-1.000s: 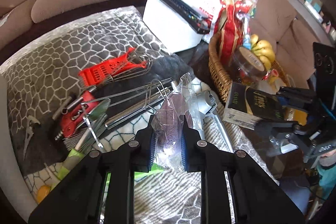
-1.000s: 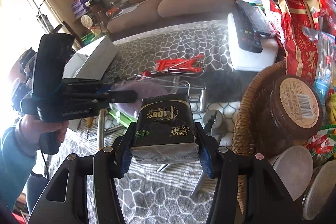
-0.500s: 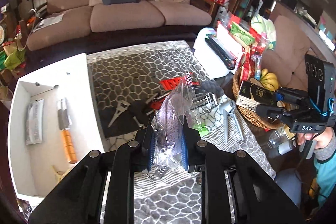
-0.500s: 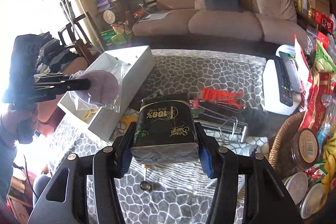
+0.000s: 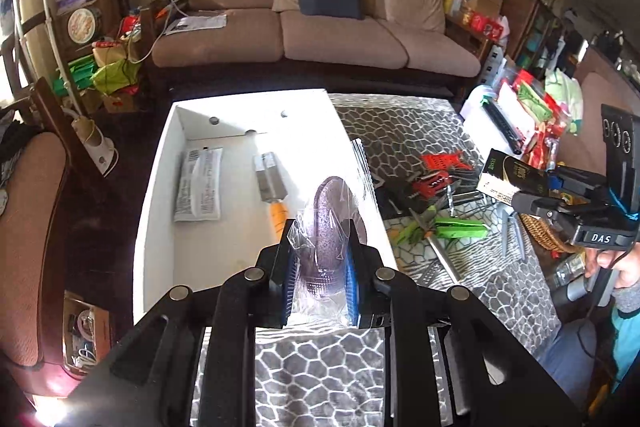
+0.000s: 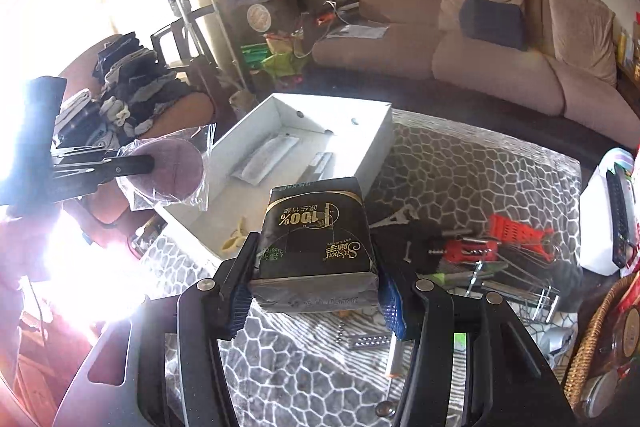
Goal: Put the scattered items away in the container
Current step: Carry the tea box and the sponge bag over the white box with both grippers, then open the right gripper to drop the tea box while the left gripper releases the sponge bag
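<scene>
My left gripper [image 5: 319, 267] is shut on a clear plastic bag with a purple round pad [image 5: 334, 211], held above the near right rim of the white box [image 5: 160, 163]. The same bag [image 6: 164, 171] shows at the left of the right wrist view. My right gripper [image 6: 316, 291] is shut on a black tissue pack [image 6: 316, 239], held above the patterned cloth near the box's [image 6: 376, 147] corner. In the left wrist view the pack [image 5: 508, 179] hangs at the right. The box holds a flat packet [image 5: 198, 185] and an orange-handled tool [image 5: 274, 195].
Red tools [image 5: 438, 171], a wire rack [image 6: 516, 279], green tongs [image 5: 452, 229] and a metal grater [image 6: 366, 341] lie scattered on the cloth. A wicker basket [image 6: 588, 351] of food stands right. A white case with remotes [image 6: 608, 219] sits behind. A sofa [image 5: 320, 23] is beyond.
Both grippers have swung left toward the white box with their loads. The bag now hangs over the box's rim; the tissue pack is nearer the box corner.
</scene>
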A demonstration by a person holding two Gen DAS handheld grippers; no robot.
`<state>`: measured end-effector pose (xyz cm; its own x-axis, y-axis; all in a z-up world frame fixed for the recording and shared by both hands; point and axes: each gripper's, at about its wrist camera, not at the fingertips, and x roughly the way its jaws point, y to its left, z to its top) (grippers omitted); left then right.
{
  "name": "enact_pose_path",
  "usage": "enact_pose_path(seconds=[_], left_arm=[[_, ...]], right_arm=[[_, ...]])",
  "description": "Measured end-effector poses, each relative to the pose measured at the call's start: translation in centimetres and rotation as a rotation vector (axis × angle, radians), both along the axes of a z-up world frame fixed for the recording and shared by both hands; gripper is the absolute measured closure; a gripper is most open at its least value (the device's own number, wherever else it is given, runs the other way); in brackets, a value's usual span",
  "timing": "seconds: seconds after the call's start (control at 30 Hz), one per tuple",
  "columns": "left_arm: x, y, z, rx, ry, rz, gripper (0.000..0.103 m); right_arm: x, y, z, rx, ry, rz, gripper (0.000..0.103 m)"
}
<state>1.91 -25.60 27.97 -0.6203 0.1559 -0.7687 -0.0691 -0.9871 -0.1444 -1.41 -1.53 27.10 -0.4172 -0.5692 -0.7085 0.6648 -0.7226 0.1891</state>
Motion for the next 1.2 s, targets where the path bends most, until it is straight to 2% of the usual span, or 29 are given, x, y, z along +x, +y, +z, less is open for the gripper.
enact_pose_path(seconds=[0.27,0.47,0.6,0.8,0.93,1.2], left_arm=[[0.1,-7.7,-3.5,0.024,-0.031,0.099,0.084],[-1.1,-12.1,-7.5,0.044,-0.081,0.146,0.084],[-2.4,-13.2,-9.7,0.046,-0.112,0.15,0.084],[-3.5,-13.9,-11.5,0.046,-0.133,0.141,0.084],[-3.9,-14.6,-12.4,0.039,-0.148,0.146,0.084],[-4.8,-14.2,-13.4,0.035,-0.162,0.14,0.084]], right_arm=[[-1.1,-9.2,-3.2,0.028,-0.044,0.049,0.049],[-2.6,-15.6,-7.2,0.053,-0.098,0.066,0.049],[-3.9,-18.8,-10.3,0.084,-0.143,0.066,0.049],[-6.6,-23.0,-14.3,0.126,-0.219,0.06,0.049],[-7.6,-25.6,-16.3,0.21,-0.23,0.061,0.049],[-9.4,-26.5,-19.0,0.277,-0.266,0.019,0.047]])
